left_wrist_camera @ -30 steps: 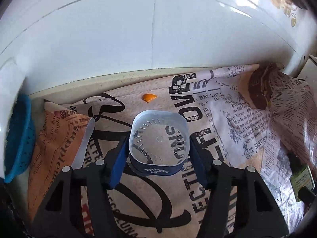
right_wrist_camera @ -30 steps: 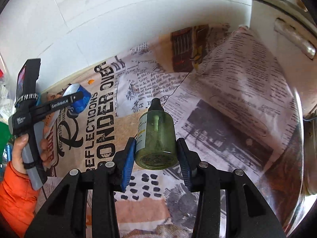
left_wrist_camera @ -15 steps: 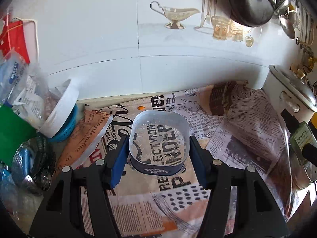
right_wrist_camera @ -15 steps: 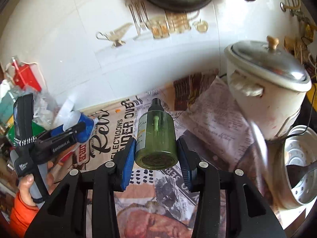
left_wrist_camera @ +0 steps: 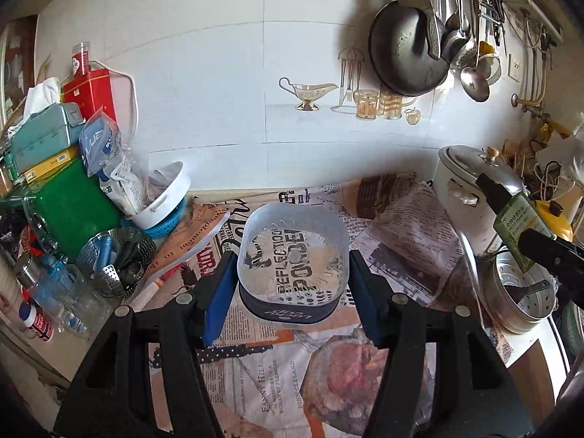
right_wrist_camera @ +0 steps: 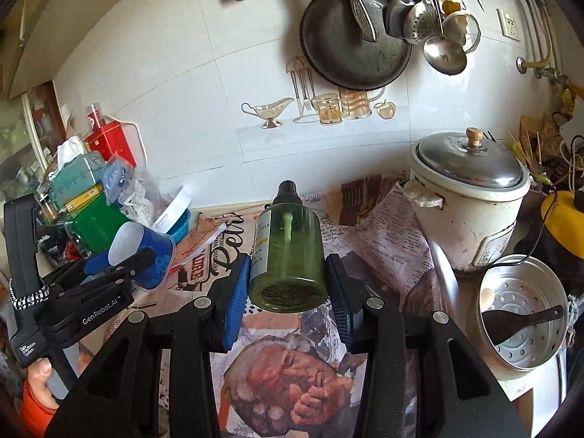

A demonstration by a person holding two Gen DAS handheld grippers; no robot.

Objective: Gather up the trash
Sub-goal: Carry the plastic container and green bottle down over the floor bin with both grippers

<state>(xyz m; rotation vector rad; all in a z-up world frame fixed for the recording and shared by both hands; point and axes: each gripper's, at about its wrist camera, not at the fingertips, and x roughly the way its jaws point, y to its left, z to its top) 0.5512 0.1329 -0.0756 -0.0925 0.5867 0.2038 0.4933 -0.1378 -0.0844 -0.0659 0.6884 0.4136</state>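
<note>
My left gripper [left_wrist_camera: 292, 288] is shut on a clear plastic cup with a dark blue label [left_wrist_camera: 292, 266], held above the newspaper-covered counter [left_wrist_camera: 405, 241]. The same cup [right_wrist_camera: 146, 252] and left gripper show at the left of the right wrist view. My right gripper [right_wrist_camera: 288, 288] is shut on a green spray bottle with a black cap [right_wrist_camera: 288, 252], base toward the camera, also held above the counter. That bottle [left_wrist_camera: 518, 222] shows at the right edge of the left wrist view.
A white rice cooker [right_wrist_camera: 467, 197] and a metal steamer pot with a black spatula [right_wrist_camera: 522, 314] stand at the right. Boxes, bags, a blue colander [left_wrist_camera: 164, 226] and bottles crowd the left. A pan [right_wrist_camera: 350, 40] and ladles hang on the tiled wall.
Both grippers have pulled back and up from the counter with their objects held. The view has widened from the newspaper to the whole counter and wall.
</note>
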